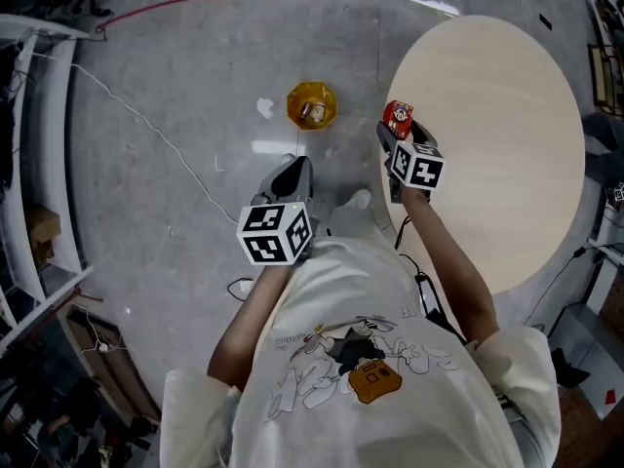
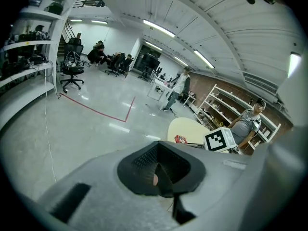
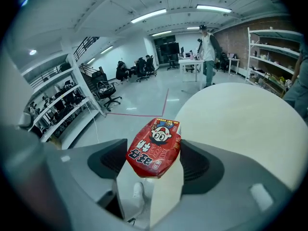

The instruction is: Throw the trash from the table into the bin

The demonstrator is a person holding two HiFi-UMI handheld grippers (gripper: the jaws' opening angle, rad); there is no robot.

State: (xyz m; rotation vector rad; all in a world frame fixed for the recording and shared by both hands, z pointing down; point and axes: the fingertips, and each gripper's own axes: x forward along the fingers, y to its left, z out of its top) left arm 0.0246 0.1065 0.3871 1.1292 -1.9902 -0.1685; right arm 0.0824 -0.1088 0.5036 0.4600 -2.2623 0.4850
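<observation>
**A:** In the head view, where is the trash?

**B:** The red snack packet (image 1: 398,117) is pinched at the tip of the right hand-held gripper (image 1: 395,130), just at the left edge of the round tabletop (image 1: 507,164). The yellow bin (image 1: 312,105) stands on the floor (image 1: 175,213) near it, with something inside. A white scrap (image 1: 265,108) lies beside the bin.

**A:** And the left hand-held gripper (image 1: 290,175)?

**B:** It hangs over the floor, on the near side of the bin, apart from the packet.

**A:** What does the left gripper view show?

**B:** Its jaws are pressed together, with nothing between them. Far behind them I see the tabletop (image 2: 190,128), the red snack packet (image 2: 180,139) and the marker cube (image 2: 220,139) of the right hand-held gripper.

**A:** And the right gripper view?

**B:** Here the two jaws squeeze the red snack packet (image 3: 154,148) from both sides. It sits tilted, its printed face towards the camera. The tabletop (image 3: 240,124) lies behind and to the right, the floor to the left.
</observation>
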